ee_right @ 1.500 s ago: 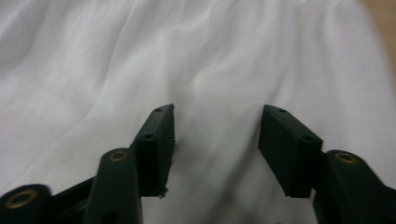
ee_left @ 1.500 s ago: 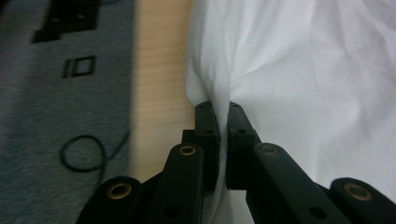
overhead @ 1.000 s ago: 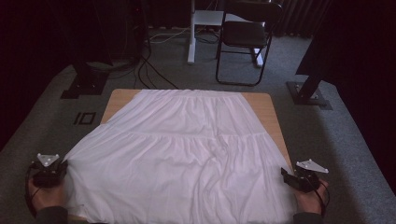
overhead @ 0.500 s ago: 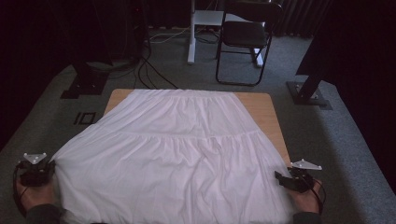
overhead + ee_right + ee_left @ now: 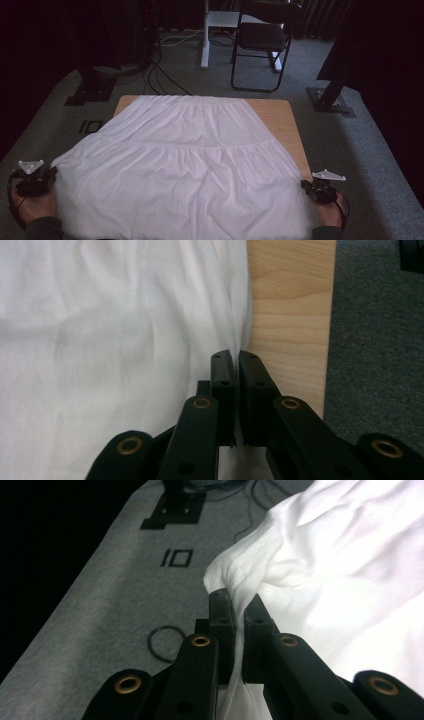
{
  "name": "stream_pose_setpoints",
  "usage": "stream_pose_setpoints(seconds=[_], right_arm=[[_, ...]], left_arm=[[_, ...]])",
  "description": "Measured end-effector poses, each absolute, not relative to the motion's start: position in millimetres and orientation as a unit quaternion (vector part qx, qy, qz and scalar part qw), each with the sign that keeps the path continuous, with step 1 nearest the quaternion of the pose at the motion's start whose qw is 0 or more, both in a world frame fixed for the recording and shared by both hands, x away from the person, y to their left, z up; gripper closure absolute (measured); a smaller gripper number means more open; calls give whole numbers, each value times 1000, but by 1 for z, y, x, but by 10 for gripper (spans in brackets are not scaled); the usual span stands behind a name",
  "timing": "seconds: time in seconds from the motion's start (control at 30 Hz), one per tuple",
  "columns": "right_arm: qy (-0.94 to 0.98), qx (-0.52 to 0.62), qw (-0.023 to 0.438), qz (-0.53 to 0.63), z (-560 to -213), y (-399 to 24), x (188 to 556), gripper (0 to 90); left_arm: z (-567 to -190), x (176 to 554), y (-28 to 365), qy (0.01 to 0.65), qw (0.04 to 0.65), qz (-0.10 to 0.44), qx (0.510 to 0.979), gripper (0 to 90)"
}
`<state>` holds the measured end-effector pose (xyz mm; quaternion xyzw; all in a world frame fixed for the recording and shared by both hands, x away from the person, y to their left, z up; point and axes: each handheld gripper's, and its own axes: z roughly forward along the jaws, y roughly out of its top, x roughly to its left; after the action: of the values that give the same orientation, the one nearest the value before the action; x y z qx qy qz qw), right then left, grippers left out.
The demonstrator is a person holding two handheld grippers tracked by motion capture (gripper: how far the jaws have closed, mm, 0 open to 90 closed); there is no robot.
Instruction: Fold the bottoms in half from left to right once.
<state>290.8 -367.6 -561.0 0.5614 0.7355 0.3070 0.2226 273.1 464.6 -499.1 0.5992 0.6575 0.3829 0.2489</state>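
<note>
Item: white gathered cotton skirt with tiered seams (image 5: 185, 170), laid flat on the pale wooden rectangular surface (image 5: 280, 117). Waistband end lay toward the far edge; the wide hem end hung toward the person, overhanging the near edge.

Left hand-held gripper (image 5: 49, 174): clenched on the near-left hem corner. In the left gripper view, a bunched fold of white cloth ran up between the two black jaws (image 5: 239, 611), pinched tight and drawn off the surface over the grey carpet (image 5: 115, 580). The corner appeared lifted slightly, probably to take slack out of that side.

Right hand-held gripper (image 5: 306, 186): jaws had just been closing, and stood clamped on the near-right hem edge. In the right gripper view, thin cloth sat between the jaws (image 5: 236, 371), beside the bare strip of wood at the surface's right edge.

Reason for hold, as judged: both hem corners were taken at once, so the skirt could be pulled taut, smoothed, or folded away from the person in one even move.

Surroundings: black folding chair (image 5: 265, 40) and a white post (image 5: 205, 35) beyond the surface; black cables (image 5: 160, 75) on the carpet.
</note>
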Motion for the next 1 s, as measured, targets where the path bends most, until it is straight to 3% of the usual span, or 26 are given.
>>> stream_pose_setpoints(seconds=[0.27, 0.53, 0.63, 0.67, 0.7, 0.8, 0.83, 0.87, 0.97, 1.0], right_arm=[[740, 553, 219, 316, -562, -364, 290, 853], [744, 545, 217, 319, -562, -358, 290, 852], [742, 546, 214, 325, -563, -359, 290, 853], [742, 546, 214, 325, -563, -359, 290, 853], [741, 547, 215, 325, -563, -359, 289, 853], [741, 546, 217, 325, -563, -358, 289, 854], [741, 546, 217, 324, -563, -358, 289, 854], [741, 546, 217, 324, -563, -358, 289, 854], [740, 546, 219, 326, -563, -358, 289, 855], [740, 546, 219, 326, -563, -358, 289, 855]], left_arm=[[-479, 268, 430, 617, 307, 374, 621, 868], [-442, 272, 358, 525, 399, 338, 671, 867], [-421, 280, 313, 465, 460, 308, 691, 867], [-421, 280, 313, 465, 460, 308, 691, 868], [-409, 287, 280, 424, 478, 295, 710, 868], [-402, 293, 251, 391, 491, 283, 725, 868], [-396, 302, 216, 355, 502, 270, 741, 867], [-396, 302, 216, 355, 502, 270, 741, 868], [-399, 321, 144, 293, 545, 188, 763, 868], [-399, 321, 144, 293, 545, 188, 763, 868]])
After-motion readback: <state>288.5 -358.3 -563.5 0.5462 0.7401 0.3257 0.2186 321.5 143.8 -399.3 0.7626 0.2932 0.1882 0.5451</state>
